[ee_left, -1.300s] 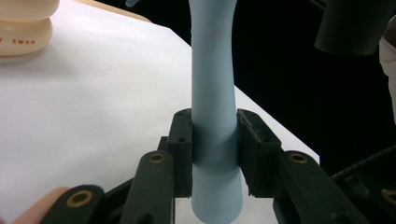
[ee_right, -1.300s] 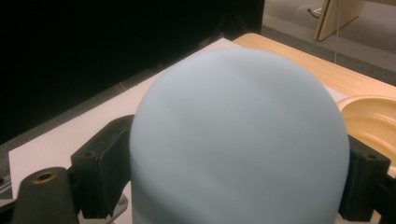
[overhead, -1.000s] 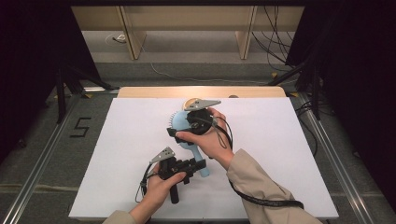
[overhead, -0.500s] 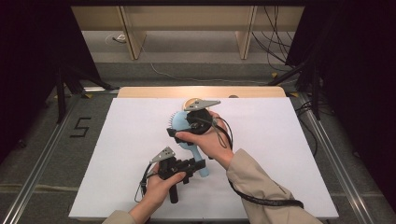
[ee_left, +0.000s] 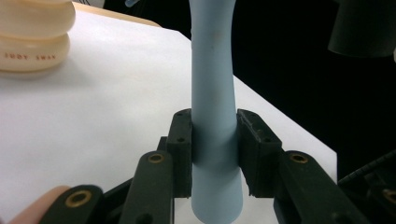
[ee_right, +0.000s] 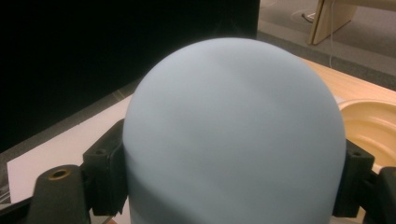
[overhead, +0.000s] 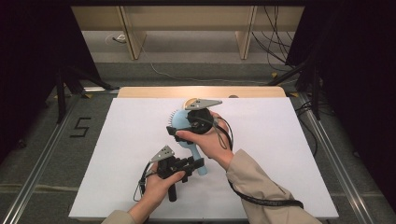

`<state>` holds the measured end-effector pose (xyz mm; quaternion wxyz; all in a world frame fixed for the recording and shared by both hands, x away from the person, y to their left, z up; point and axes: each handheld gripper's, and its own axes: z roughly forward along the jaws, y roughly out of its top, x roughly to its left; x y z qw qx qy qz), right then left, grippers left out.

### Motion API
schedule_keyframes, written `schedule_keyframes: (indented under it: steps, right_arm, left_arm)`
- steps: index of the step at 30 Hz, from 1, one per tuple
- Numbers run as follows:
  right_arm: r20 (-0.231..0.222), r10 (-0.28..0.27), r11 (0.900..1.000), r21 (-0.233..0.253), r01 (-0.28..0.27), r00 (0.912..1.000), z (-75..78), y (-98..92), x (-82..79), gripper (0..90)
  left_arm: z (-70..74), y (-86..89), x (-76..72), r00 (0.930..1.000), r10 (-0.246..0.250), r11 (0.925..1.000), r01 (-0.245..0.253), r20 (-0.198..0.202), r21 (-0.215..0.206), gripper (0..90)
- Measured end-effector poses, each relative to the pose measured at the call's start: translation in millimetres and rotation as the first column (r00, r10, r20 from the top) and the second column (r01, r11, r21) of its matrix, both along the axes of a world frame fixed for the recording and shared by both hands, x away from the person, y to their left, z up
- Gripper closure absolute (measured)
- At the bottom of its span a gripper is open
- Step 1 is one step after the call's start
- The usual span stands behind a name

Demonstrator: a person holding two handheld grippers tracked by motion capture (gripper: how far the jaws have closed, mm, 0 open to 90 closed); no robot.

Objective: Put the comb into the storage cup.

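Nearest the person, the left gripper [overhead: 198, 163] sits low on the white table cover [overhead: 121, 140], a little left of centre. In the left gripper view its two black jaws are clamped on the slim handle of the pale blue plastic hairbrush [ee_left: 212, 93], one pad [ee_left: 181, 149] pressed to each side, just above the handle's rounded end. The handle runs away from that camera, up and over the table.

Farther in, at the middle of the table, the right gripper [overhead: 180, 130] holds the other end of the same hairbrush [overhead: 180, 122]. In the right gripper view the brush's round blue head [ee_right: 233, 135] sits between the jaws, whose pads touch it on the left and the right side, so this gripper is closed on the head. In the high view short bristles show along the head's far left edge.

Beyond the brush, near the far edge of the table, stands a cream, ribbed, round plastic object [ee_left: 35, 35] with small red lettering; its rim [ee_right: 369, 123] lies just right of the brush head in the right gripper view
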<state>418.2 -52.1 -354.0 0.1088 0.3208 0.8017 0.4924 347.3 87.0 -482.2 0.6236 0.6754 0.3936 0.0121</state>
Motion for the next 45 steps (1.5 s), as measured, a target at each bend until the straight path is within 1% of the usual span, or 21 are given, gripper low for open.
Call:
schedule_keyframes:
  steps: [2,3,5,7,9,10,11,13,14,15,18,19,20,21,26,29,33,36,39,42,45]
  right_arm:
    - [0.005,-0.002,1.000,0.008,0.002,1.0000,1.5,0.1,-0.9,21.0]
    - [0.007,0.000,1.000,0.009,0.000,1.0000,2.0,-0.1,-1.1,21.0]
    - [0.011,-0.003,1.000,0.017,0.003,0.9999,3.5,-0.8,-1.2,21.0]
    - [0.018,-0.006,1.000,0.022,0.006,0.9998,4.1,-1.4,-0.3,21.0]
    - [0.019,-0.008,1.000,0.024,0.007,0.9998,4.4,-2.6,0.9,21.1]
    - [0.017,-0.012,1.000,0.026,0.011,0.9998,4.5,-3.4,1.5,21.0]
    - [0.021,-0.012,1.000,0.023,0.012,0.9997,4.3,-3.8,2.1,21.0]
    - [0.018,-0.016,1.000,0.027,0.016,0.9997,4.3,-5.1,2.8,21.0]
    - [0.022,-0.017,0.999,0.030,0.017,0.9996,4.3,-5.7,3.1,21.1]
    - [0.024,-0.022,0.999,0.034,0.021,0.9995,4.7,-6.6,3.5,21.1]
    - [0.030,-0.028,0.999,0.039,0.027,0.9992,5.5,-9.0,5.0,21.1]
    - [0.029,-0.032,0.999,0.043,0.031,0.9990,5.9,-10.3,5.3,21.0]
    - [0.031,-0.035,0.998,0.044,0.033,0.9989,6.1,-11.2,5.6,21.0]
    - [0.037,-0.038,0.998,0.044,0.036,0.9986,6.2,-12.5,6.1,21.0]
    - [0.046,-0.056,0.997,0.050,0.054,0.9974,6.3,-18.7,8.1,21.0]
    - [0.058,-0.064,0.997,0.047,0.061,0.9963,6.1,-21.5,9.8,21.0]
    - [0.061,-0.075,0.996,0.057,0.071,0.9953,6.7,-24.6,12.0,21.0]
    - [0.071,-0.085,0.995,0.062,0.080,0.9939,7.5,-26.8,13.3,21.0]
    - [0.079,-0.100,0.993,0.077,0.093,0.9919,8.8,-30.0,15.6,21.0]
    - [0.084,-0.105,0.991,0.094,0.097,0.9909,9.6,-32.3,18.2,21.0]
    - [0.083,-0.111,0.990,0.101,0.102,0.9904,10.7,-33.7,20.1,21.0]
  left_arm:
    - [1.6,0.6,-0.1,1.0000,0.004,1.0000,-0.004,0.007,0.009,67.0]
    - [2.7,1.2,-0.2,0.9997,0.009,0.9997,-0.009,0.022,0.024,66.8]
    - [4.9,2.6,0.0,0.9991,0.018,0.9994,-0.019,0.038,0.028,66.1]
    - [8.1,4.6,0.1,0.9982,0.025,0.9989,-0.027,0.053,0.038,61.4]
    - [11.0,7.2,0.0,0.9975,0.023,0.9980,-0.027,0.067,0.057,53.6]
    - [12.1,8.2,-0.1,0.9973,0.025,0.9975,-0.030,0.070,0.063,47.3]
    - [13.7,9.5,-0.4,0.9963,0.031,0.9961,-0.038,0.080,0.080,42.0]
    - [16.1,11.4,-1.1,0.9937,0.041,0.9918,-0.053,0.104,0.116,27.8]
    - [17.8,13.2,-1.6,0.9920,0.040,0.9886,-0.057,0.119,0.140,23.6]
    - [18.8,14.2,-1.8,0.9916,0.040,0.9875,-0.058,0.123,0.147,17.6]
    - [21.9,21.8,-3.6,0.9892,0.040,0.9804,-0.066,0.141,0.185,7.7]
    - [22.1,24.0,-4.0,0.9887,0.039,0.9791,-0.067,0.145,0.192,3.1]
    - [22.2,27.4,-4.7,0.9879,0.041,0.9776,-0.071,0.150,0.198,0.8]
    - [22.0,31.4,-5.5,0.9871,0.041,0.9753,-0.074,0.155,0.208,0.0]
    - [20.5,49.6,-9.8,0.9829,0.092,0.9654,-0.128,0.159,0.227,0.0]
    - [20.8,58.3,-11.9,0.9797,0.114,0.9623,-0.150,0.165,0.227,0.0]
    - [23.9,66.2,-10.4,0.9746,0.142,0.9607,-0.178,0.173,0.213,0.0]
    - [24.4,68.3,-9.4,0.9719,0.148,0.9575,-0.187,0.183,0.220,0.0]
    - [23.2,68.2,-8.8,0.9695,0.149,0.9518,-0.194,0.195,0.238,0.0]
    - [23.2,66.9,-7.2,0.9701,0.150,0.9547,-0.192,0.191,0.227,0.0]
    - [23.2,65.8,-7.0,0.9696,0.146,0.9541,-0.191,0.196,0.231,0.0]
